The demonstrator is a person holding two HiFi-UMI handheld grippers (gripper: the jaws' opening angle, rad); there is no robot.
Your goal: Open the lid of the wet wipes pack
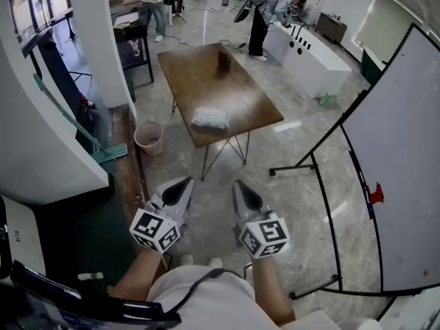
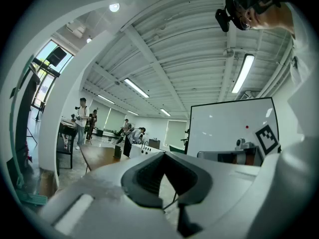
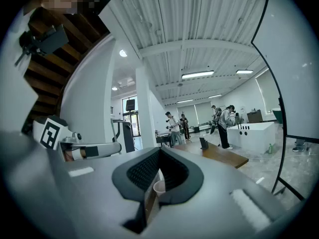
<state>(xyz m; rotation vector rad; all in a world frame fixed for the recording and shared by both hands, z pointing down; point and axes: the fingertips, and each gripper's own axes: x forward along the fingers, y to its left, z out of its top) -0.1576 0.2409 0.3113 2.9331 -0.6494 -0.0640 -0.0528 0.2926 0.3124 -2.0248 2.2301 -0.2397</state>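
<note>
The wet wipes pack [image 1: 210, 118], a pale soft packet, lies near the front edge of a brown wooden table [image 1: 199, 81] well ahead of me in the head view. Both grippers are held level in front of my body, far short of the table. My left gripper [image 1: 183, 184] has its jaws together with nothing between them. My right gripper [image 1: 242, 187] is likewise shut and empty. In the left gripper view its shut tips [image 2: 164, 156] point toward the table [image 2: 99, 156]. The right gripper [image 3: 159, 151] also faces the table [image 3: 224, 154]. Neither gripper view shows the pack.
A small dark object [image 1: 223, 61] stands at the table's far end. A pink bucket [image 1: 148, 137] sits on the floor left of the table. A large whiteboard on a black stand [image 1: 399, 170] is to my right, a white pillar [image 1: 41, 129] to my left. People stand in the background.
</note>
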